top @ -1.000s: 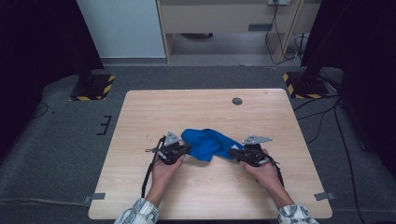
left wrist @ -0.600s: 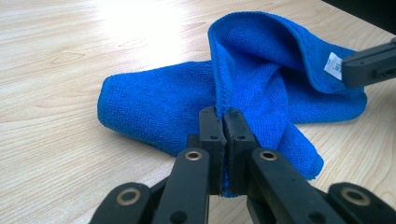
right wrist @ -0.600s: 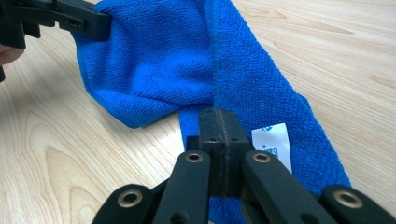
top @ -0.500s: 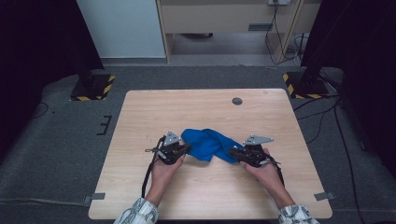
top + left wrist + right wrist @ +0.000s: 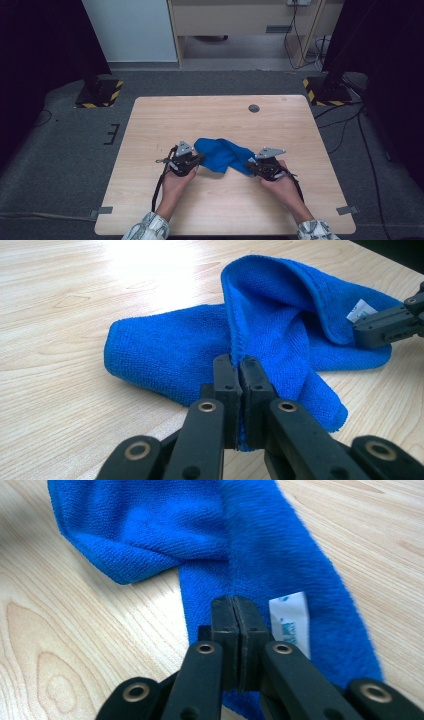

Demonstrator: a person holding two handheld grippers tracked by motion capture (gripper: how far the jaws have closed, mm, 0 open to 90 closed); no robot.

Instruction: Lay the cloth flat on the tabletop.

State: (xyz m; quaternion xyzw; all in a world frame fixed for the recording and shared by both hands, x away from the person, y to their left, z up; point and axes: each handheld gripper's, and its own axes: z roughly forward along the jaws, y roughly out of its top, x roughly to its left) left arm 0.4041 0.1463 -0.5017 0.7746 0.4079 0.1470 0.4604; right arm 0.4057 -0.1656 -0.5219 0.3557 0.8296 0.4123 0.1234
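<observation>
Both tools, left (image 5: 235,365) and right (image 5: 233,605), pinch edges of the crumpled blue microfibre cloth (image 5: 222,155) near the wooden tabletop's (image 5: 150,125) front edge; thin grips could slip when pulled apart.

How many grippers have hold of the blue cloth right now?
2. The left gripper pinches the blue cloth at its left end; the right gripper pinches its right end, beside the white label.
</observation>
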